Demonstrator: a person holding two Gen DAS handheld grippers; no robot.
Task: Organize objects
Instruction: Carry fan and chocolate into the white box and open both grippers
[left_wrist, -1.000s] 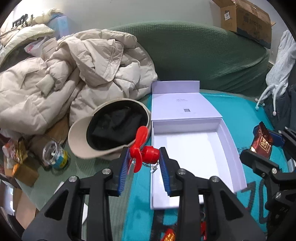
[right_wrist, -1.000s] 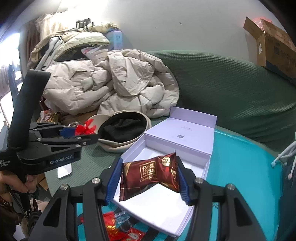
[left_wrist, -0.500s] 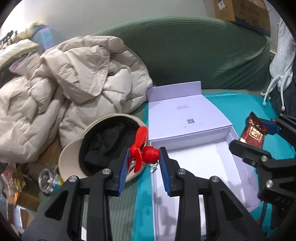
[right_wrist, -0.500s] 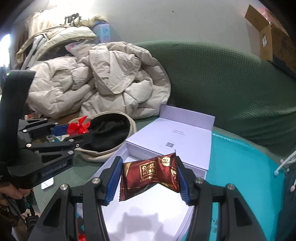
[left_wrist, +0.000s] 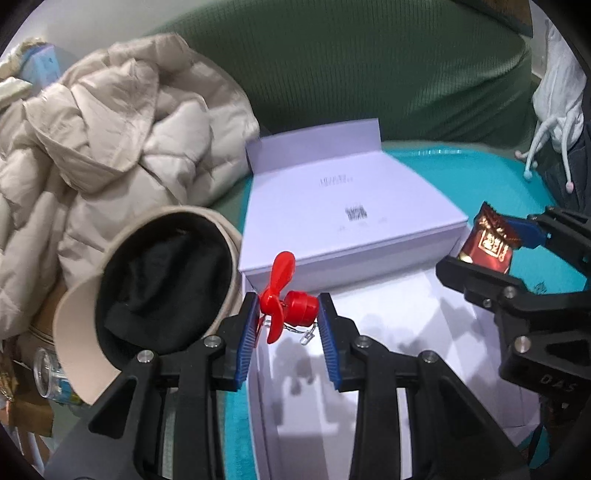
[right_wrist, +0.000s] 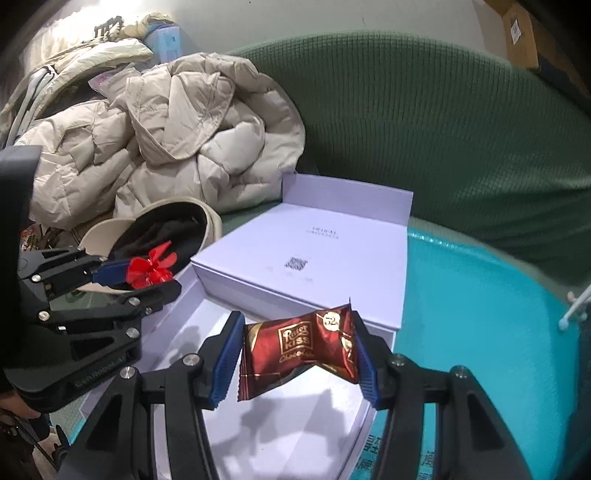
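An open pale lilac box (left_wrist: 406, 332) lies on a teal cloth, its lid (left_wrist: 343, 210) folded back behind it; it also shows in the right wrist view (right_wrist: 280, 417). My left gripper (left_wrist: 288, 314) is shut on a small red toy fan (left_wrist: 284, 302) and holds it over the box's near left wall. My right gripper (right_wrist: 295, 354) is shut on a dark red chocolate packet (right_wrist: 299, 350) above the box's inside. The right gripper with the packet (left_wrist: 491, 243) shows at the right in the left wrist view. The left gripper with the fan (right_wrist: 151, 269) shows at the left in the right wrist view.
A beige cap (left_wrist: 147, 280) with a black lining lies left of the box. A cream puffer jacket (left_wrist: 110, 147) is heaped behind it on a green sofa (left_wrist: 369, 66). A small can (left_wrist: 51, 373) lies low left. White drawstrings (left_wrist: 535, 155) hang at right.
Both grippers have moved forward over the open box with their objects still held. The right gripper has drawn nearer to the left one.
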